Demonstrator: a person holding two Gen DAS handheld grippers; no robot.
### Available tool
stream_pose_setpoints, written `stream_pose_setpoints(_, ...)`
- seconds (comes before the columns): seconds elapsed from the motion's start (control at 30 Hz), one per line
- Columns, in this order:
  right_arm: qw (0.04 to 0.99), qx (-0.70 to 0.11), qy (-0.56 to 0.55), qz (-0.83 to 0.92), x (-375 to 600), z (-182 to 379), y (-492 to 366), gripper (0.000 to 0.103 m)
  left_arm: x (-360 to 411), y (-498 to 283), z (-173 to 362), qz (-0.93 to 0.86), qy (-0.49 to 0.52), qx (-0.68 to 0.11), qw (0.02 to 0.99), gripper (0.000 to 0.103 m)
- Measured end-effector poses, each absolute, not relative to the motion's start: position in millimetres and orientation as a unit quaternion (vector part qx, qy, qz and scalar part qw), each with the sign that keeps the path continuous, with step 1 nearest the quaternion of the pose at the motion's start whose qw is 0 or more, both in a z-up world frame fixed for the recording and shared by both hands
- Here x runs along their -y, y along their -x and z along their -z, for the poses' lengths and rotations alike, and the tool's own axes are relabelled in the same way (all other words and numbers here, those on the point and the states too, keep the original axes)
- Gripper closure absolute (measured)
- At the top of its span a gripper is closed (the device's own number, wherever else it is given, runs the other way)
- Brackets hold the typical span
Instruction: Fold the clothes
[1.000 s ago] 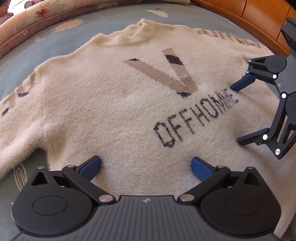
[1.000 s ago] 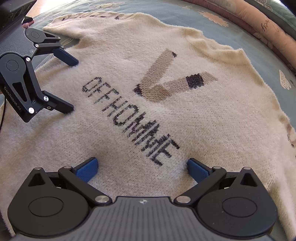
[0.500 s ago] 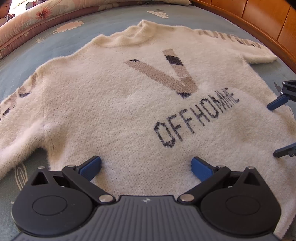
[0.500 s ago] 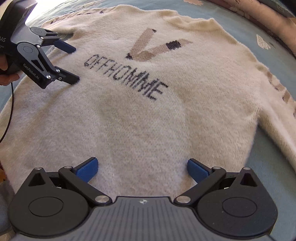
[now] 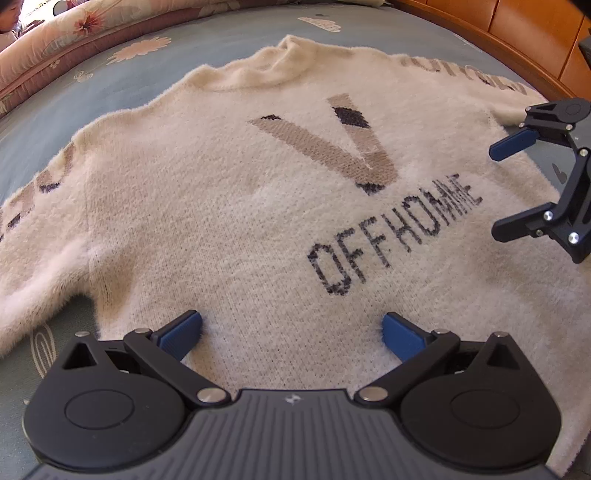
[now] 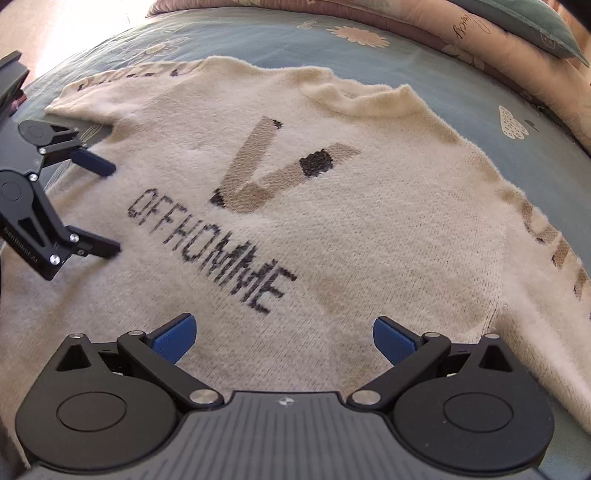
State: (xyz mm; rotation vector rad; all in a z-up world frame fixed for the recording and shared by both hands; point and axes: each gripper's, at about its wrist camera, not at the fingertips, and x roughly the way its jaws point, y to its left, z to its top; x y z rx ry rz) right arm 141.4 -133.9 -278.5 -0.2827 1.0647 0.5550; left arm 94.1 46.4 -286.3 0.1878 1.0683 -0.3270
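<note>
A fluffy cream knitted sweater (image 5: 229, 206) with a beige V and dark "OFFHOMME" lettering lies spread flat, front up, on the grey-blue flowered bedsheet (image 5: 155, 70) — collar at 12 o'clock, sleeves out to 9 and 3. My left gripper (image 5: 291, 330) hovers low over the hem, jaws wide, holding nothing. My right gripper (image 6: 282, 332) sits over the hem too, jaws wide and empty — in the left wrist view it shows at 3 o'clock. An orange wooden bed frame (image 5: 517, 26) runs at 1 o'clock.
</note>
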Motion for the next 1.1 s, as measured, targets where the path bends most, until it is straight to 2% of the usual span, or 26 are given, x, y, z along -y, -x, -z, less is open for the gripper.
stream_pose_setpoints(0.47,0.825,-0.540,0.072,-0.154,139.6,286.3,-136.0,0.000,-46.6,-90.5,287.2,0.138,-0.077,-0.492,0.856,0.000)
stream_pose_setpoints(0.77,0.871,-0.479,0.019,-0.108,151.9,255.9,-177.9,0.000,-46.7,-91.7,286.2,0.128,-0.065,-0.491,0.859,0.000)
stream_pose_setpoints(0.97,0.883,-0.462,-0.022,-0.074,149.6,250.4,-219.3,0.000,-54.5,-98.0,273.6,0.140,0.000,-0.482,0.865,0.001)
stream_pose_setpoints(1.1,0.887,-0.458,-0.032,-0.053,144.2,252.3,-237.5,0.000,-49.4,-112.6,271.1,0.139,0.005,-0.483,0.865,0.001)
